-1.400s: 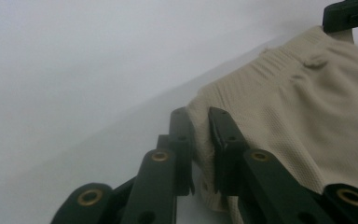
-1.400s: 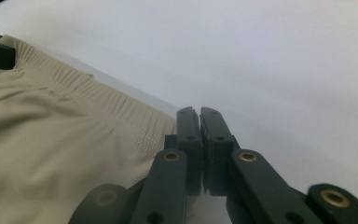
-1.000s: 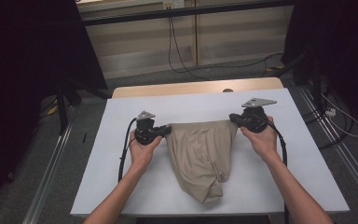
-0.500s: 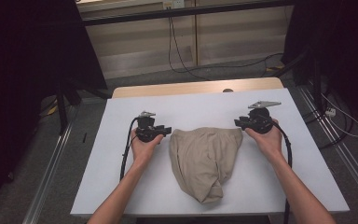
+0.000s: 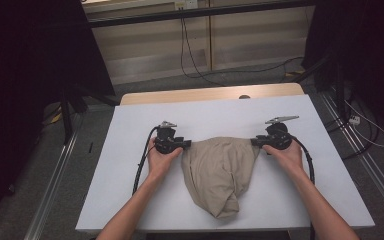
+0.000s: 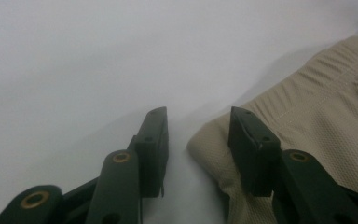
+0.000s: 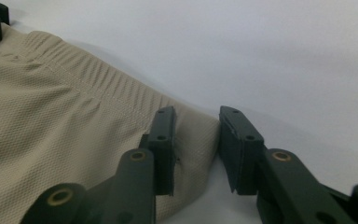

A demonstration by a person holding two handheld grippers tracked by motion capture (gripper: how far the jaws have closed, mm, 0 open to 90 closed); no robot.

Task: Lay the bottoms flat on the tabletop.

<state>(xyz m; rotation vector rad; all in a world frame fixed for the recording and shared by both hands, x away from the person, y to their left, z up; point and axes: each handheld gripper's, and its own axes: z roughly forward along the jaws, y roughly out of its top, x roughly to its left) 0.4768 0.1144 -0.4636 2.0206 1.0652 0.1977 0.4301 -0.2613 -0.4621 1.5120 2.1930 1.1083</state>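
Nearest the person, the bunched tail of the tan garment [image 5: 220, 172] droops toward the counter's [image 5: 130, 200] front edge, crumpled and doubled over. Farther up, the cloth fans out to its ribbed waistband, stretched between both hands. The left claw [image 6: 197, 135] sits spread, one jaw on bare counter, the other over the corner of the fabric, nothing pinched. The right claw [image 7: 196, 140] is spread too, straddling the waistband's other corner, jaws apart around it. Judging by this, the step is taking hold of both corners: each claw wants to slide deeper over the band before closing, so it bites both layers; whether the hem is doubled here is hard to tell.
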